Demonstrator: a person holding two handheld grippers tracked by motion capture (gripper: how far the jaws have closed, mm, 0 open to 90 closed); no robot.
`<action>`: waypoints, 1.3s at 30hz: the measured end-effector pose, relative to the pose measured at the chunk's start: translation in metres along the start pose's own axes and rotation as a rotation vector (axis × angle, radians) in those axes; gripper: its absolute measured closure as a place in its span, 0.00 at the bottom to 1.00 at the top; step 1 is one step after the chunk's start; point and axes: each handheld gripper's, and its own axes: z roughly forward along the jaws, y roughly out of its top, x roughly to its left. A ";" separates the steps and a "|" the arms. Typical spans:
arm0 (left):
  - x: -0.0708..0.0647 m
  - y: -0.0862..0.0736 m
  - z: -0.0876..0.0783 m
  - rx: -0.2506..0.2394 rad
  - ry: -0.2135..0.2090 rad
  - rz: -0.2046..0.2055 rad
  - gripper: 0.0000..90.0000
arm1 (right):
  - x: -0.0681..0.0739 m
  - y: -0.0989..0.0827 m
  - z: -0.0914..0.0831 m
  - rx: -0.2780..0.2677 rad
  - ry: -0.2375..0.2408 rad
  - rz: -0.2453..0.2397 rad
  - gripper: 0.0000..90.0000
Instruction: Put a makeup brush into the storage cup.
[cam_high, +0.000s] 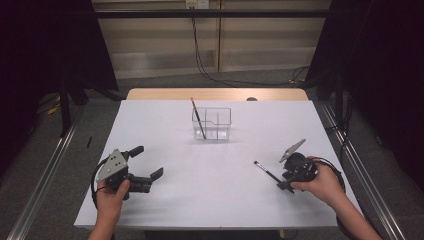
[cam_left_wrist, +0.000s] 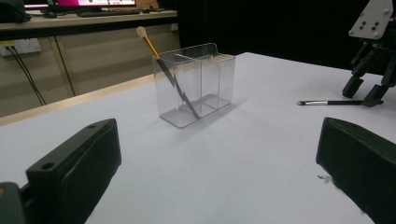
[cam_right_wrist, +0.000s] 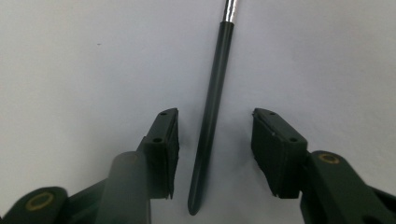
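Observation:
A black makeup brush (cam_high: 267, 171) lies flat on the white table (cam_high: 200, 200) at the right. My right gripper (cam_high: 284, 181) points down over its handle end. In the right gripper view the slim handle (cam_right_wrist: 212, 107) runs between the two pads with a gap on each side, so the gripper (cam_right_wrist: 215, 126) is open around it. A clear divided organizer (cam_high: 212, 123) stands mid-table toward the back, with an orange-handled brush (cam_high: 197, 116) leaning in its left compartment. My left gripper (cam_high: 148, 161) rests open and empty at the front left, facing the organizer (cam_left_wrist: 196, 84).
A wooden strip (cam_high: 215, 94) borders the table's far edge. Metal rails (cam_high: 45, 165) run along both sides on the floor. Cables (cam_high: 200, 55) hang at the back wall. Bare white surface lies between the two grippers and the organizer.

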 end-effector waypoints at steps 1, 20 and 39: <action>0.000 0.000 0.000 0.003 0.001 0.001 0.00 | 0.000 0.000 0.000 0.002 -0.002 0.004 0.62; 0.000 -0.001 0.002 0.002 -0.003 0.005 0.00 | -0.001 0.004 0.001 0.021 -0.011 0.028 0.91; 0.000 -0.001 0.004 0.008 -0.002 -0.003 0.00 | 0.005 0.005 0.001 0.024 -0.049 0.030 0.94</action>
